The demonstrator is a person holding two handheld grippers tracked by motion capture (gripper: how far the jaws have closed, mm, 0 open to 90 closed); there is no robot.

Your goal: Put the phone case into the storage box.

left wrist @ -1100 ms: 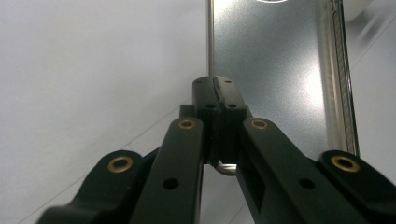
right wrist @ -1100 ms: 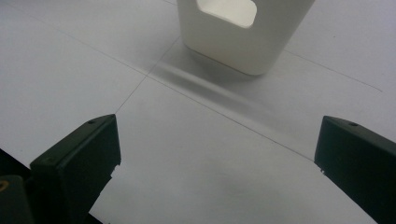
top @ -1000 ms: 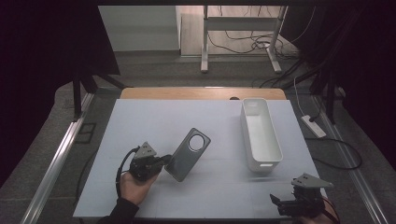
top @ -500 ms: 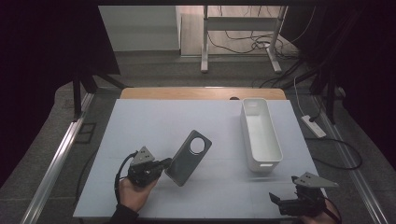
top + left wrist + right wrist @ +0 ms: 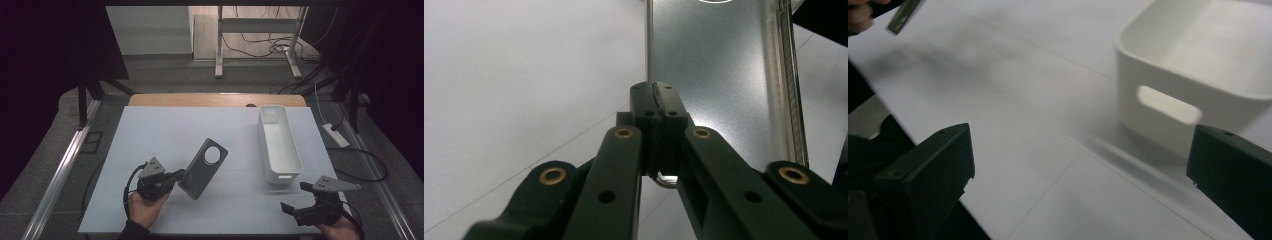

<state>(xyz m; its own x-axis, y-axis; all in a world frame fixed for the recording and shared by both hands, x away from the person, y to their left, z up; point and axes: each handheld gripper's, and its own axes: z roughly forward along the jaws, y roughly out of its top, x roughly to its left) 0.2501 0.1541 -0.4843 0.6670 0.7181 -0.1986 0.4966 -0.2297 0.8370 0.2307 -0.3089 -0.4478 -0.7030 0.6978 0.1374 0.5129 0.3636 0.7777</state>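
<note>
A grey phone case (image 5: 202,168) with a round camera cut-out hangs tilted above the white table (image 5: 165,130), left of centre. My left gripper (image 5: 176,175) is shut on the case's near left edge. In the left gripper view the jaws pinch the case (image 5: 719,65) at its bottom rim, tips (image 5: 658,95) pressed together. At the table's front right corner my right gripper (image 5: 295,197) stands open, holding nothing. In the right gripper view its gripper (image 5: 1080,160) spans wide apart, with the white bin (image 5: 1198,70) ahead and the case (image 5: 904,15) far off at the top left.
A long white bin (image 5: 278,142) stands empty at the right of the table, its handle slot facing the front. A wooden strip (image 5: 215,100) runs along the table's far edge. A power strip (image 5: 336,135) lies on the floor to the right.
The left gripper has lifted the phone case a little and carried it slightly rightward. The right gripper has shifted a little along the front edge, still open.
</note>
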